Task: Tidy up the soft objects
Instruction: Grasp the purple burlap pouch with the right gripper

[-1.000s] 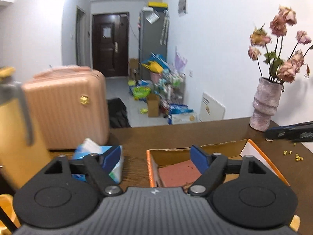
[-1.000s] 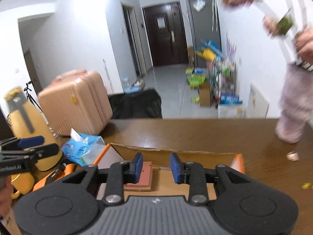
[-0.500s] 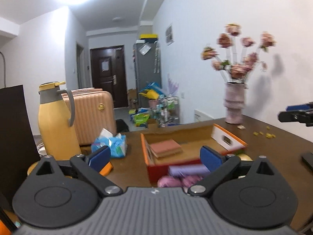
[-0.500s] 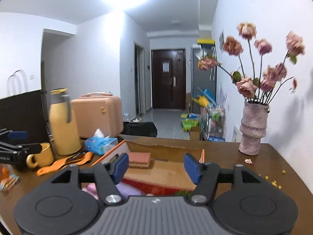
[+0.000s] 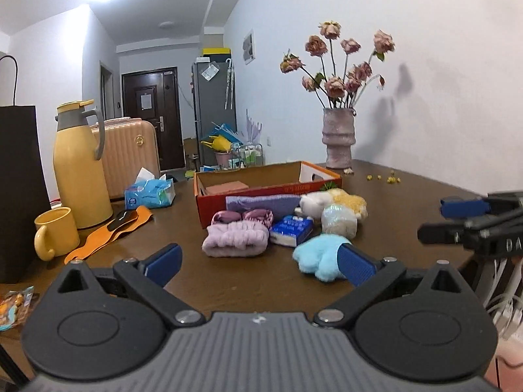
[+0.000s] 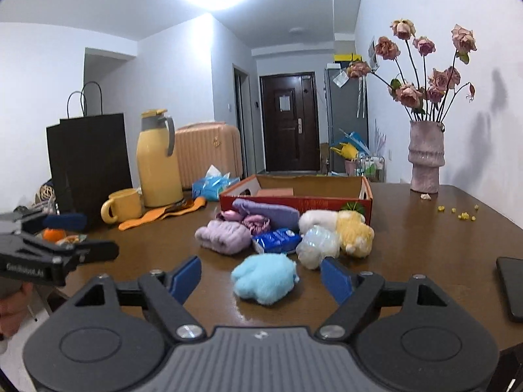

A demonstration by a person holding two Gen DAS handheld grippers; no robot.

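Left gripper [image 5: 258, 266]: jaws wide apart, holding nothing; poised low over the near edge of the table [image 5: 228, 281].
Right gripper [image 6: 261, 277]: jaws wide apart, holding nothing; level with the left gripper, on the other side of the pile.
Blue plush [image 6: 264, 277]: nearest soft item; lies on bare table just ahead of the right gripper, between the lines of its two fingers. In the left wrist view it sits off to the right, partly behind the right-hand finger.
Long axis of blue plush: roughly crosswise to the right gripper's approach; the open jaws appear wider than the toy.
Nearer hand: right, by judgement. A straight advance would bracket the plush; the left would need to shift sideways first.
Lilac knit roll [image 6: 224, 236]: behind and left of the blue plush, apart from it.
Blue tissue packet [image 6: 276, 238]: beside the lilac roll, touching the clear wrapped bundle [image 6: 315, 245].
White and yellow plush [image 6: 343, 228]: behind the bundle, against the box front.
Purple cloth [image 6: 266, 210]: lying along the box front, with a pink satin item [image 6: 255, 220] just before it.
Cardboard box [image 6: 295, 199]: open top, behind the pile; judged to be the destination. One brick-coloured block [image 6: 274, 192] inside.
Progress: soft items all outside the box; sorting not yet begun.
Risk: plush compresses; a shallow pinch may slip.
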